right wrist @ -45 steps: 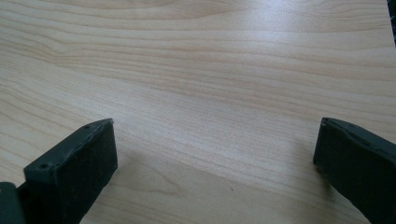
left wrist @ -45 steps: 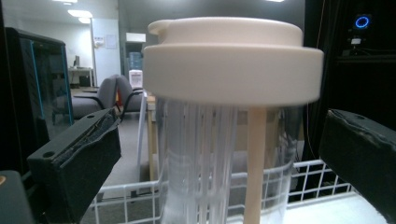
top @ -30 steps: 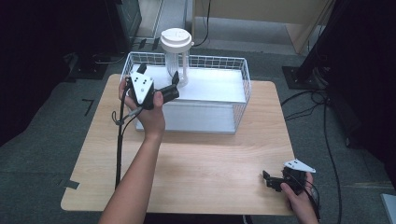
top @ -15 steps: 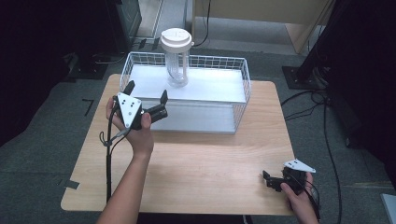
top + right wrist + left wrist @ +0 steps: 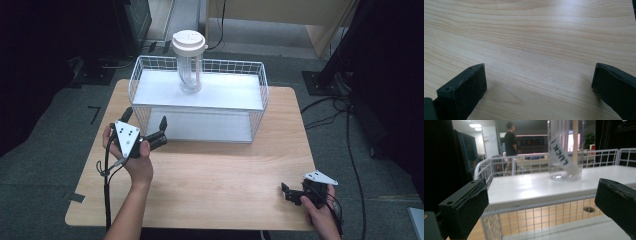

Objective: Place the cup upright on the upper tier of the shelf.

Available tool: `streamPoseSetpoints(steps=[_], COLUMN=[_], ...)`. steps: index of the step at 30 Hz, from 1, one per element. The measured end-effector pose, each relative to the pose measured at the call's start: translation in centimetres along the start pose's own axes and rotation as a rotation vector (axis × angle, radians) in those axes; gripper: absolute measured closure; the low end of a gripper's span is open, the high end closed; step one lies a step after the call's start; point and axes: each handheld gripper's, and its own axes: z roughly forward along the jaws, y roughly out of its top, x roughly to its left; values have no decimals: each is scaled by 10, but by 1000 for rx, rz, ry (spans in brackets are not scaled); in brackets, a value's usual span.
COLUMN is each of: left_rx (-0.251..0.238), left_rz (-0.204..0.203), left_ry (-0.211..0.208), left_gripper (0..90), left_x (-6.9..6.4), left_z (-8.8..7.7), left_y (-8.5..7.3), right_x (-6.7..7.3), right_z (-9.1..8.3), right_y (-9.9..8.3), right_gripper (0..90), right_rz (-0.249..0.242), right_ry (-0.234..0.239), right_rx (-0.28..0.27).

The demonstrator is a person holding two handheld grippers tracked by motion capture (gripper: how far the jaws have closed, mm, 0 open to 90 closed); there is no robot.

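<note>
Left gripper (image 5: 146,121) (jaws spread, empty) faces the upright cup (image 5: 189,62), lid topmost, on the rack (image 5: 250,97).

A: What colours are showing on the table (image 5: 215,170)?
B: It's showing pale wood with a wavy brown grain.
A: And the wire rack (image 5: 134,95)?
B: It's gleaming white, grid-patterned, with white shelves. The cup (image 5: 189,70) is looking clear, wearing a cream lid, with black lettering on a white strip inside.
A: The left gripper (image 5: 145,131)?
B: It's showing black jaws and a grey plate dotted black.
</note>
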Motion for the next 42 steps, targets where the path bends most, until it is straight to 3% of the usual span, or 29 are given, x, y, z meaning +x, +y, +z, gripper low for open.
streamPoseSetpoints(steps=[8,15,25,42], left_rx=[64,100,159,277], left_rz=[-19,-23,-32,-49], left_ry=[57,86,101,133], left_gripper=[0,0,0,0], left_x=[26,40,57,98], left_z=[-21,-34,-53,-90], left_y=[-32,-46,-72,-100], right_x=[0,0,1,2], right_z=[0,0,0,1], right_y=[0,0,0,0], right_gripper=[0,0,0,0], right_rz=[-1,-2,-6,-14], right_ry=[-1,-3,-5,-15], right_rx=[1,2,2,11])
